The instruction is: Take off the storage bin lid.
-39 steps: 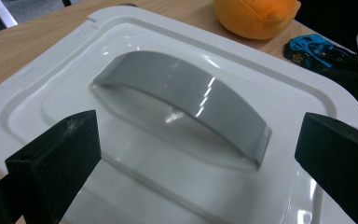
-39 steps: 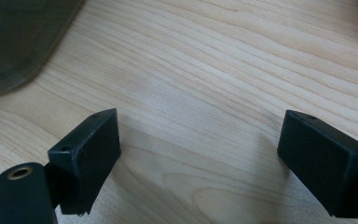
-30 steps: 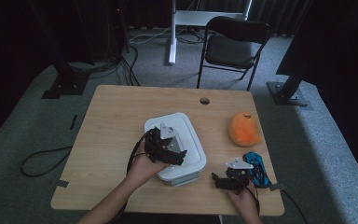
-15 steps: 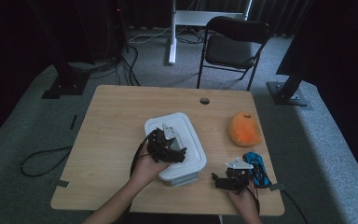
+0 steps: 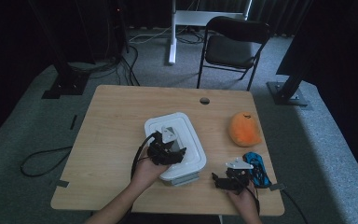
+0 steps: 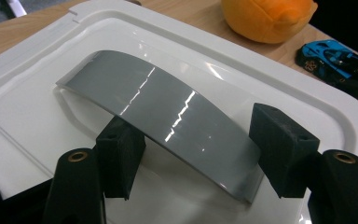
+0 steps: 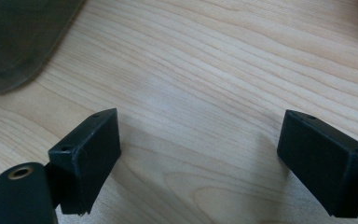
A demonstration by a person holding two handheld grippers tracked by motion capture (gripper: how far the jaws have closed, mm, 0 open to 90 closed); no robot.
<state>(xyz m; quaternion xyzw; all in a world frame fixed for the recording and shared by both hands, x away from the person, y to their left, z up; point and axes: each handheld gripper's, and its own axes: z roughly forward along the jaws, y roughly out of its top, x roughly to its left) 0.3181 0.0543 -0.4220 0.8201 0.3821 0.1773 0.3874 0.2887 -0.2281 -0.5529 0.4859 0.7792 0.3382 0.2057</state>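
L gripper [image 6: 193, 154] sits over the white container lid [image 5: 175, 140], its 2 jaws straddling the grey handle [image 6: 168, 121] that arches across the lid's middle. Jaws have just been closing w/ the handle between them. One pad is tucked against the handle's near edge; the other stands just off its far edge w/ a small gap, so it's no firm grip yet. Beyond this gripper, past the lid rim: orange plush toy [image 6: 268, 16] and blue toy car [image 6: 333, 58] on the wooden table [image 5: 112, 121].

R gripper [image 7: 200, 154] rests near the table's front edge, jaws spread wide, nothing between them but bare wood. In the high view the car lies just beside it; the plush is farther off.
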